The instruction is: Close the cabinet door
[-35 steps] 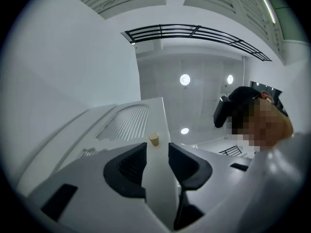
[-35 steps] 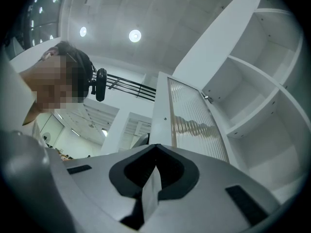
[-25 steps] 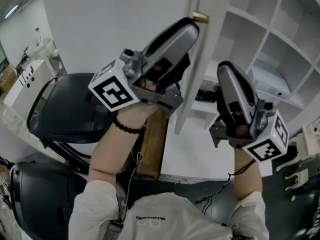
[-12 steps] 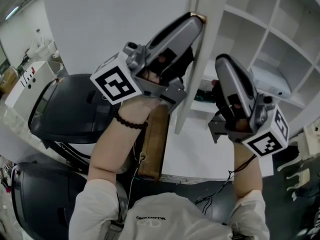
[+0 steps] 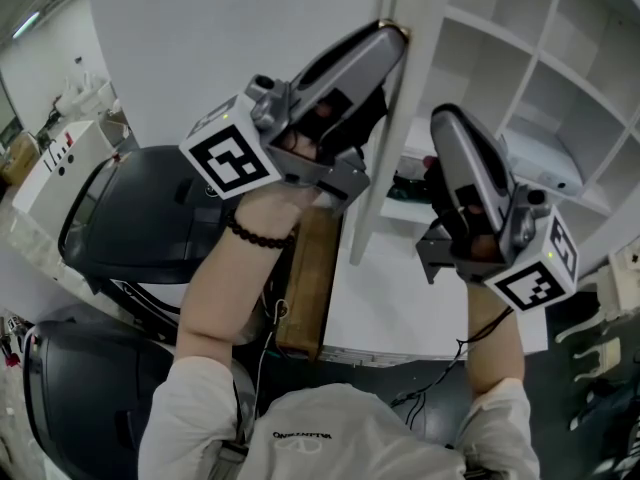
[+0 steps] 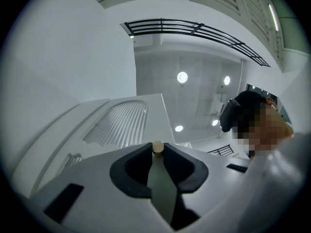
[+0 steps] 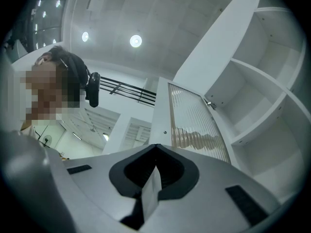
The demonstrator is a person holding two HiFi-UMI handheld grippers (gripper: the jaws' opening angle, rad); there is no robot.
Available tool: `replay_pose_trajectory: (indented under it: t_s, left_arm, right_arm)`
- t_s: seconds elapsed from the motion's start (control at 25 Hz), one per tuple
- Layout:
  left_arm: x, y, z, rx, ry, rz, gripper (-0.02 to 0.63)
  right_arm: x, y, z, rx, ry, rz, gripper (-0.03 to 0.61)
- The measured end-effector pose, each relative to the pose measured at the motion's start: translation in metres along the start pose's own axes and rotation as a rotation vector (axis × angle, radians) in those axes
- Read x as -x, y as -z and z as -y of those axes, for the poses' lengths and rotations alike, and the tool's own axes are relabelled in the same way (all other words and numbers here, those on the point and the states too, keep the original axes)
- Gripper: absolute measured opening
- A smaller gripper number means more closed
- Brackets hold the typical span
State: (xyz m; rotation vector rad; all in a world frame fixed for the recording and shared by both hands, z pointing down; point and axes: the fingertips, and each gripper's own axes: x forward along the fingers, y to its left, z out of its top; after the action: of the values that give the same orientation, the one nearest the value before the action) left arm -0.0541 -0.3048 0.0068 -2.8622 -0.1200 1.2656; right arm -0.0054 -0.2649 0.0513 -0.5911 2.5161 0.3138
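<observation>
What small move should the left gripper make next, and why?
Probably start swinging the door toward the shelves. The left gripper has just been closing its jaws, which now look pinched on the knob, and the door stands open, edge-on beside the shelves.

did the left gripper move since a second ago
Yes: the left gripper slid up and right to the cabinet door edge, its jaws just closing on the knob.

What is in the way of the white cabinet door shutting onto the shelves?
The right gripper hovers in the gap between the white cabinet door and the white shelves, so it probably blocks the swing. The left gripper has just been closing its jaws and pinches the door's small brass knob.
</observation>
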Motion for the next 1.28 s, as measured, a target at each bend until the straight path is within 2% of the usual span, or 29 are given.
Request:
replay_pose_trajectory:
  t_s: [0.6, 0.8, 1.12, 1.28]
  left_arm:
    - [0.002, 0.003, -0.004, -0.024, -0.035, -0.021, 0.071]
    - [0.000, 0.004, -0.003, -0.059, -0.053, -0.039, 0.069]
    - [-0.038, 0.041, 0.005, -0.154, -0.098, -0.055, 0.069]
    - [-0.049, 0.052, 0.004, -0.192, -0.108, -0.065, 0.069]
  right_arm:
    - [0.015, 0.002, 0.009, 0.034, 0.055, -0.005, 0.009]
    - [0.017, 0.004, 0.010, 0.068, 0.096, -0.020, 0.009]
    - [0.063, -0.025, 0.021, 0.129, 0.132, -0.039, 0.009]
    - [0.075, -0.023, 0.030, 0.098, 0.158, -0.039, 0.009]
